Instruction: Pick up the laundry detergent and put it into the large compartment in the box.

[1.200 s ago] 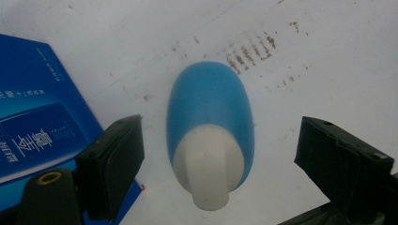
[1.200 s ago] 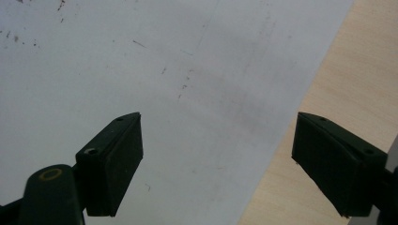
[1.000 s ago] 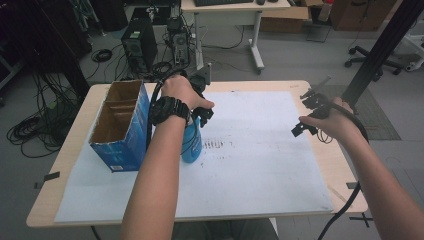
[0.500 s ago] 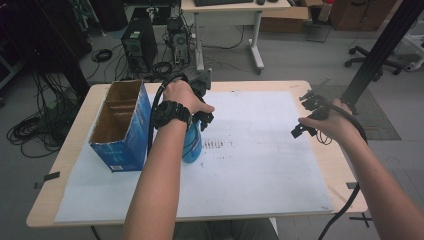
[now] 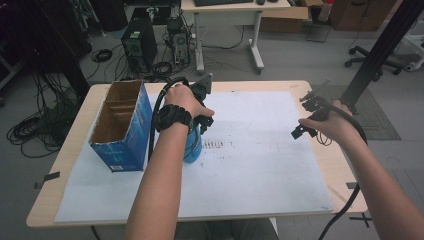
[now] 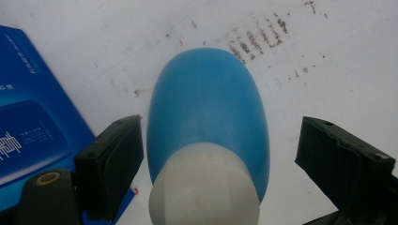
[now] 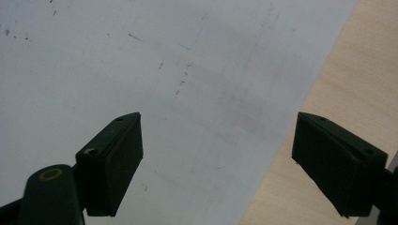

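One blue bottle [image 6: 209, 117] between wide-open left hand-held gripper [image 6: 216, 150] jaws, ungripped; one blue box [image 5: 122, 127] beside, near tabletop [image 5: 260, 86] left edge; right hand-held gripper [image 7: 218, 164] open, empty

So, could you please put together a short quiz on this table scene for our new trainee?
1. True or false: the left gripper has its jaws closed tight on the blue plastic bottle with the white cap.
2. Which thing stands right beside the bottle? A) an open blue cardboard box B) a red metal bowl C) a glass jar
3. Fill in: the right gripper hangs open above the white paper sheet, near the sheet's edge, where the bare ____ tabletop begins.

Key: 1 false, the jaws stand open on either side of the bottle with gaps showing; 2 A; 3 wooden.
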Demonstrator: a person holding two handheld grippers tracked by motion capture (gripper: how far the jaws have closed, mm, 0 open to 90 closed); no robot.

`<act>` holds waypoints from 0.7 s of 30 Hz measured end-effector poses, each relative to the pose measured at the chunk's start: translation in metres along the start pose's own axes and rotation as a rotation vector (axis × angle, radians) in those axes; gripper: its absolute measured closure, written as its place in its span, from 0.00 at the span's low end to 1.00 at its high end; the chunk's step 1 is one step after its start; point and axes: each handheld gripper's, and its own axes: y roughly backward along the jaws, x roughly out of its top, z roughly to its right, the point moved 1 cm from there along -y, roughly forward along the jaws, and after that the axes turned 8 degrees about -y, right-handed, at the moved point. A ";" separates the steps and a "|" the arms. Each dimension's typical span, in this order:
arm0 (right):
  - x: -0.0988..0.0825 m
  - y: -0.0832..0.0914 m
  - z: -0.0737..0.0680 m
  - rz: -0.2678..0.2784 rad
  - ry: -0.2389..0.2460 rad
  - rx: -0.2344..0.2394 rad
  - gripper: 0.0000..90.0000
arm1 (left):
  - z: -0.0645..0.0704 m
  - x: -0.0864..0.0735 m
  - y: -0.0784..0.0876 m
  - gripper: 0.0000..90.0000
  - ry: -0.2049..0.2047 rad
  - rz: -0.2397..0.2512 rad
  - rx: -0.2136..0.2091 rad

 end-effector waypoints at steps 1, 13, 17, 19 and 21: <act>0.000 0.000 0.000 0.001 -0.002 0.000 0.19 | 0.000 0.000 -0.001 0.17 0.001 0.000 0.000; -0.002 -0.002 0.001 -0.001 -0.001 0.001 0.19 | 0.001 -0.001 -0.008 0.18 0.007 -0.014 0.016; -0.003 -0.002 0.002 -0.002 -0.001 0.003 0.19 | 0.001 0.000 -0.009 0.18 0.013 -0.019 0.023; -0.003 -0.002 0.002 -0.001 -0.002 0.002 0.19 | 0.001 0.000 -0.009 0.19 0.018 -0.021 0.024; -0.003 -0.002 0.003 0.001 -0.003 0.002 0.19 | 0.002 0.000 -0.010 0.19 0.016 -0.025 0.028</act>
